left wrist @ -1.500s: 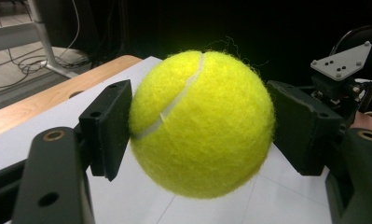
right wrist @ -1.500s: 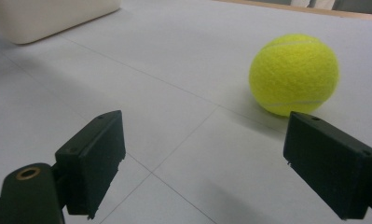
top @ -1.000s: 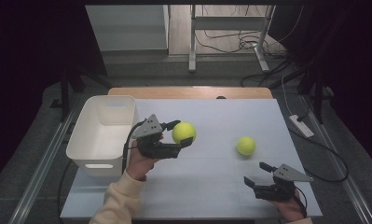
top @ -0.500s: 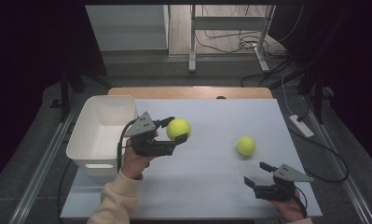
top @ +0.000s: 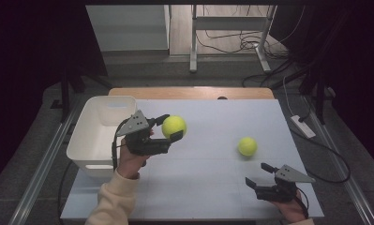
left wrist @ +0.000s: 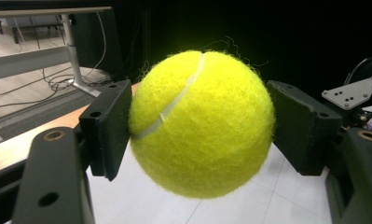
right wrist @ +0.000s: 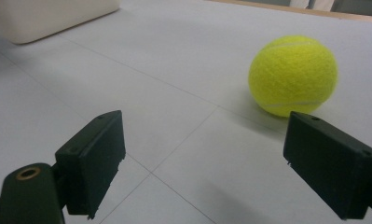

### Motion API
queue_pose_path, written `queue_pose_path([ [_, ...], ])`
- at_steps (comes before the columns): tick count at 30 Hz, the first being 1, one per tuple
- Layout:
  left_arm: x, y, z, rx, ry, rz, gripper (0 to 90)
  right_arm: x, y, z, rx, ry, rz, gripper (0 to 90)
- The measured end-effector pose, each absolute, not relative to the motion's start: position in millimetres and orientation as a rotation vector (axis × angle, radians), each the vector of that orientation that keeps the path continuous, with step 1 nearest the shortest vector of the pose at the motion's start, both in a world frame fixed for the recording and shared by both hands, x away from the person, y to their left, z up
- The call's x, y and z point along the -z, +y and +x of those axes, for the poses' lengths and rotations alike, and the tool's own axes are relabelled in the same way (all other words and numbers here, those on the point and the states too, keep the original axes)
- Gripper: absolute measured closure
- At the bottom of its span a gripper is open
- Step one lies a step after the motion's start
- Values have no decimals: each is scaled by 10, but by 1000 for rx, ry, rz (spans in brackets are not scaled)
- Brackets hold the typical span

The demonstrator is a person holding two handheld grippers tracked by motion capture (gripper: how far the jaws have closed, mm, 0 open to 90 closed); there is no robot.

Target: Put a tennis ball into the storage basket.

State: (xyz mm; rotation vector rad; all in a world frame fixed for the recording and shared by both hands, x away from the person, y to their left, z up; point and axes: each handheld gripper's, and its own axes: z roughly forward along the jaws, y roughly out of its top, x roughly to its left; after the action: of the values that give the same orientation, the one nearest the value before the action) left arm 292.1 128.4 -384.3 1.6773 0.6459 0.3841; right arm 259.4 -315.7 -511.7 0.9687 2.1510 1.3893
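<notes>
My left gripper (top: 171, 127) is shut on a yellow tennis ball (top: 174, 126), lifted above the white table just right of the white bin (top: 100, 133). In the left gripper view both black pads press the sides of the ball (left wrist: 201, 123). A second tennis ball (top: 247, 146) lies on the table at the right. My right gripper (top: 260, 175) rests low near the table's front right edge, open, with nothing between its jaws. In the right gripper view that ball (right wrist: 292, 75) lies ahead and to the right of the open gripper (right wrist: 218, 165).
The white table (top: 213, 187) has a wooden far edge. Metal table legs and cables lie on the floor behind. A white power strip (top: 302, 126) lies on the floor at the right of the table. The bin's corner (right wrist: 48, 16) is far left in the right gripper view.
The left gripper has carried the held ball slightly left, toward the bin. The right gripper and the second ball have stayed put.
</notes>
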Motion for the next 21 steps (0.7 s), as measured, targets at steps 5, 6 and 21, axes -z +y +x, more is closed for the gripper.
queue_pose_path([
  [5, 3829, 1326, 2920, -388, 650, 1670, 275, 5115, -3155, 2593, -1390, 2151, 969, 128],
  [6, 3829, 1326, 2920, -388, 650, 1670, 274, 5115, -3155, 2593, -1390, 2151, 969, 128],
  [21, 3797, 1479, 2942, -416, 692, 1633, 274, 5116, -3157, 2593, -1387, 2148, 969, 128],
])
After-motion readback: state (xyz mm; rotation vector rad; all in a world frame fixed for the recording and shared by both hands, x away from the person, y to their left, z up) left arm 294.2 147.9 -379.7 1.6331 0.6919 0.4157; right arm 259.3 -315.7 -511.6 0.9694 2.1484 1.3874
